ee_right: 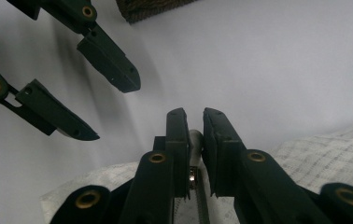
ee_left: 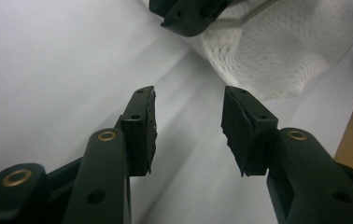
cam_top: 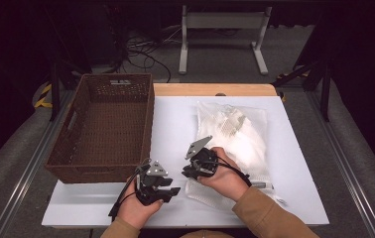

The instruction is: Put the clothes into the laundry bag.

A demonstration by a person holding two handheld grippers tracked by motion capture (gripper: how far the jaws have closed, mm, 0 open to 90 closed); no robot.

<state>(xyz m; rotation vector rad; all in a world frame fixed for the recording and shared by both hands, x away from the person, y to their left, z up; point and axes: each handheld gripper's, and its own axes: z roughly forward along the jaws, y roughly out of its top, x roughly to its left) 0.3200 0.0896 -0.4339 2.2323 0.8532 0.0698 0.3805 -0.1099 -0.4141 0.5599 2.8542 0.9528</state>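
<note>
Your right tongs sit at the near-left corner of the white mesh laundry bag, which lies flat on the desk at about 3 o'clock from the basket. In the right gripper view the jaws stand nearly closed on what looks like the bag's metal zipper pull, with a sliver of gap left; I judge the grip real but thin, so squeeze fully before you draw. Your left tongs hover wide open and empty over bare desk at 7 o'clock from the right pair. Bring them to the bag's fabric just beside the pull and pinch it, so the cloth stays put while the zipper runs.

For room, you have open white surface between the bag and the basket wall at 9 o'clock. The desk's near edge is close under both hands, so work away from you, toward 12 o'clock, and keep the bag's corner from slipping off
</note>
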